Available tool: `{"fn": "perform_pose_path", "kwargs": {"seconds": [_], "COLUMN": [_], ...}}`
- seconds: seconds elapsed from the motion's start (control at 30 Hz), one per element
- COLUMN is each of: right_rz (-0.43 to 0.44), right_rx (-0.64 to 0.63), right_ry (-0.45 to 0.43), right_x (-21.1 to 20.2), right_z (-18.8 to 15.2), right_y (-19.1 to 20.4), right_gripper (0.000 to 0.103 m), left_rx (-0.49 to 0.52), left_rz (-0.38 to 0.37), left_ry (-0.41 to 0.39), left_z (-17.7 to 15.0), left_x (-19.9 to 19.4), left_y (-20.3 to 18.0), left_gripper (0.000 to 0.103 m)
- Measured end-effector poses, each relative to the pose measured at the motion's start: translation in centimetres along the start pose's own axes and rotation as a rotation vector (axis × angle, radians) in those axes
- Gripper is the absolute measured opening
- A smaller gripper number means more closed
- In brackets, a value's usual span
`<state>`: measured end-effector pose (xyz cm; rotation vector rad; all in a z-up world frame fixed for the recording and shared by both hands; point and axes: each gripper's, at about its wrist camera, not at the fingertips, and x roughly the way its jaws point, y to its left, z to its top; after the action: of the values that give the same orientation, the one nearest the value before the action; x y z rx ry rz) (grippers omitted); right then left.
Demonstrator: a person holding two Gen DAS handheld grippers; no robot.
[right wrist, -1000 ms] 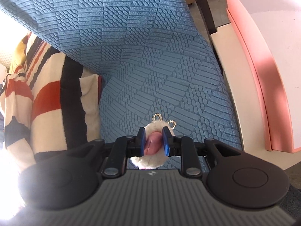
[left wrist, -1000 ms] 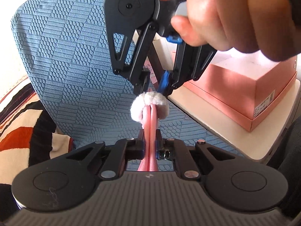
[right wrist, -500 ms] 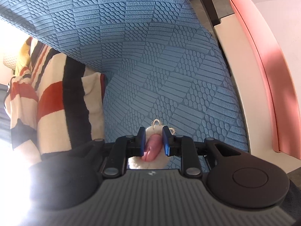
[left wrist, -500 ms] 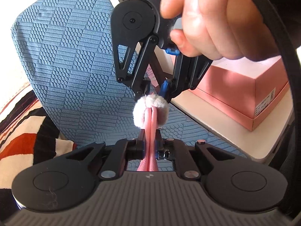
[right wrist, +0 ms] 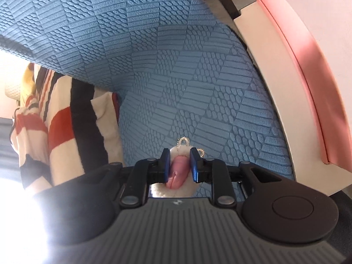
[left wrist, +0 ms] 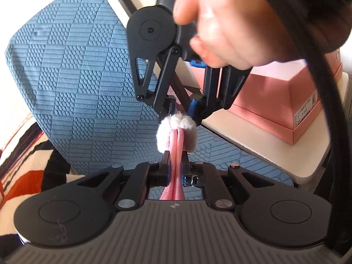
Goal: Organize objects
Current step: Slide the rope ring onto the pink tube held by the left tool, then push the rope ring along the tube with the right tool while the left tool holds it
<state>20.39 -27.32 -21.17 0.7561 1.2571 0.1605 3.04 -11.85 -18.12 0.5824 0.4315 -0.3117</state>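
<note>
Both of my tongs are clamped on the same small thing, a pink strap with a fluffy white cuff. My left gripper has its jaws pressed tight on the pink strap, which runs forward out of the jaws to the fluffy white cuff wrapped around its far end. My right gripper comes down from above in the left wrist view, held in my right hand, and its tips pinch the top of the cuff. From the right wrist view, my right gripper holds the pink strap between its blue pads, with white fluff on both sides and two small beaded loops poking out beyond. The whole piece hangs in the air above a blue textured cushion. A pink box sits on a cream table to the right, and a striped blanket lies to the left.
</note>
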Motion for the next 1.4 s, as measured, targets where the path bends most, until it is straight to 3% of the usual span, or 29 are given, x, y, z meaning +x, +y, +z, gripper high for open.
{"fn": "perform_pose_path", "kwargs": {"seconds": [0.13,0.37,0.6,0.9,1.27,1.37,1.4], "right_rz": [-0.008,0.005,-0.019,-0.02,-0.015,-0.015,-0.016], "right_rx": [-0.006,-0.039,-0.086,-0.135,-0.136,-0.15,-0.152], "right_ry": [-0.006,0.065,0.002,-0.071,-0.114,-0.119,-0.119], "right_x": [0.3,1.6,0.6,-1.7,-4.8,-5.2,-5.4], "right_z": [0.1,-0.5,-1.3,-0.8,0.0,-0.3,-0.3], "right_y": [0.2,0.4,1.5,2.7,2.6,2.8,2.8], "right_gripper": [0.021,0.022,0.02,0.018,0.018,0.018,0.018], "left_rx": [0.017,-0.028,-0.057,-0.197,-0.218,-0.221,-0.219], "left_rz": [0.008,0.008,0.009,-0.006,-0.006,0.009,0.019], "left_ry": [-0.032,-0.002,-0.01,0.01,0.015,0.006,0.004], "left_z": [0.0,-0.5,-0.4,-0.1,-0.4,-0.3,-0.4], "left_x": [-0.6,0.4,0.9,1.5,2.4,2.6,2.7], "left_y": [-0.4,0.3,1.0,2.9,3.2,3.4,3.3], "left_gripper": [0.01,0.01,0.011,0.027,0.037,0.051,0.061]}}
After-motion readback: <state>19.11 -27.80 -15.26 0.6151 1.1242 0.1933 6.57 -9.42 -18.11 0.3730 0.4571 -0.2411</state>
